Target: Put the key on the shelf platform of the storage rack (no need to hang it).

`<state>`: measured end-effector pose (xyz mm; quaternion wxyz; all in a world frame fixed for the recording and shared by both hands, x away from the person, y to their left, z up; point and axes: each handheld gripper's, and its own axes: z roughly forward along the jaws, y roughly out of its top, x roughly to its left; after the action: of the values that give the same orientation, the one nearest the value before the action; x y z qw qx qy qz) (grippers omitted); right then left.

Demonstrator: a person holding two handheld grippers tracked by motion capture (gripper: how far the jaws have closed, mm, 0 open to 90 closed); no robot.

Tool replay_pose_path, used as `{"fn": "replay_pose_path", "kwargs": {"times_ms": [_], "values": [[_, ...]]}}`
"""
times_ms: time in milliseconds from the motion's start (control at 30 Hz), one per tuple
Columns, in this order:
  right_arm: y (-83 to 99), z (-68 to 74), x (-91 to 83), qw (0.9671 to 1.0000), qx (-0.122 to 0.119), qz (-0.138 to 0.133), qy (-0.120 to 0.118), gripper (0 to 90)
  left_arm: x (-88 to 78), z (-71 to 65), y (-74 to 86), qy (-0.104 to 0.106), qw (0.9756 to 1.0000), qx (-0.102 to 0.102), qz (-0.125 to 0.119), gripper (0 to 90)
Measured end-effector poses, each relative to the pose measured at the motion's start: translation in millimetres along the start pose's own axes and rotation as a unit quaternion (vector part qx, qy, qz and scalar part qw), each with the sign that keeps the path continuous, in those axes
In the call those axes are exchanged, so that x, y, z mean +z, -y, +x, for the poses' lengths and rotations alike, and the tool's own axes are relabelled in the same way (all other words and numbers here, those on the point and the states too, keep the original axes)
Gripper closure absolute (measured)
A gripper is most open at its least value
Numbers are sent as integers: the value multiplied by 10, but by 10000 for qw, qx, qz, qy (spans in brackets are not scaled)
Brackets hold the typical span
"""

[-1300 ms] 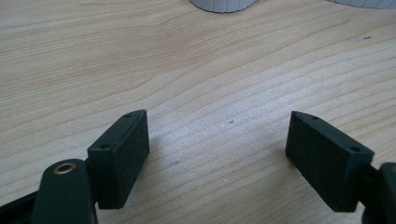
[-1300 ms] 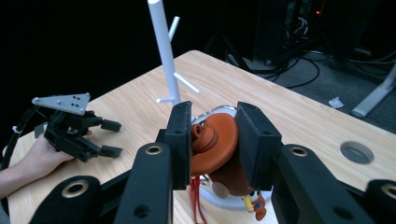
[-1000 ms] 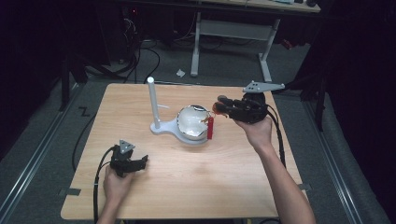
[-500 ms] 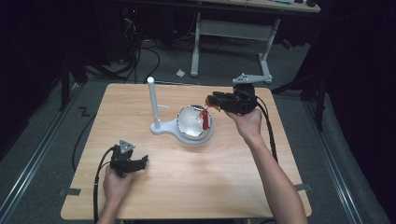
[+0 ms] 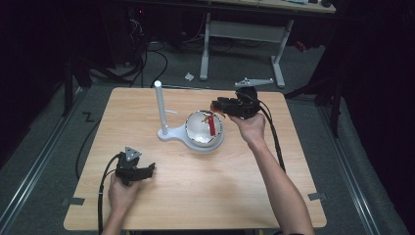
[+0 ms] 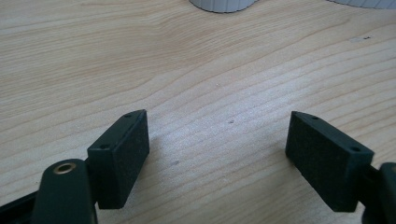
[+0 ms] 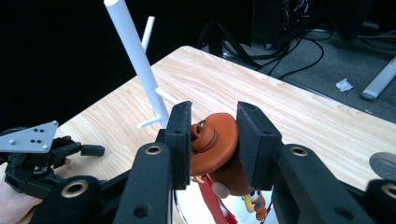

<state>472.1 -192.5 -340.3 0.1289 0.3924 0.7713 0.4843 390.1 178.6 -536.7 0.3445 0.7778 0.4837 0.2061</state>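
My right gripper is shut on an orange and brown soft toy, gripping its rounded head. The toy's red strap dangles over the shiny bowl on a white stand. A white upright pole with short side pegs rises from that stand, left of the bowl. My left gripper rests low at the table's front left, open, with bare wood between its jaws.
The wooden table has free surface around the stand. Behind it stands a desk frame amid floor cables. The left gripper also appears at the lower left of the right gripper view.
My right gripper has carried the toy leftward and slightly down, from the table's right side to above the bowl. The left hand has stayed put.
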Motion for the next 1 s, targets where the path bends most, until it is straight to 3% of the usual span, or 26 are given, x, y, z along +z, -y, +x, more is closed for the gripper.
{"fn": "replay_pose_path", "kwargs": {"times_ms": [367, 1000], "values": [[90, 15, 223, 9996, -54, 239, 132, 676, 0, 0, 0, -5, 10000, 4, 2, 219], [290, -60, 510, 9984, 238, 477, 201, 670, 0, 0, 0, -3, 10000, 1, -3, 219]]}}
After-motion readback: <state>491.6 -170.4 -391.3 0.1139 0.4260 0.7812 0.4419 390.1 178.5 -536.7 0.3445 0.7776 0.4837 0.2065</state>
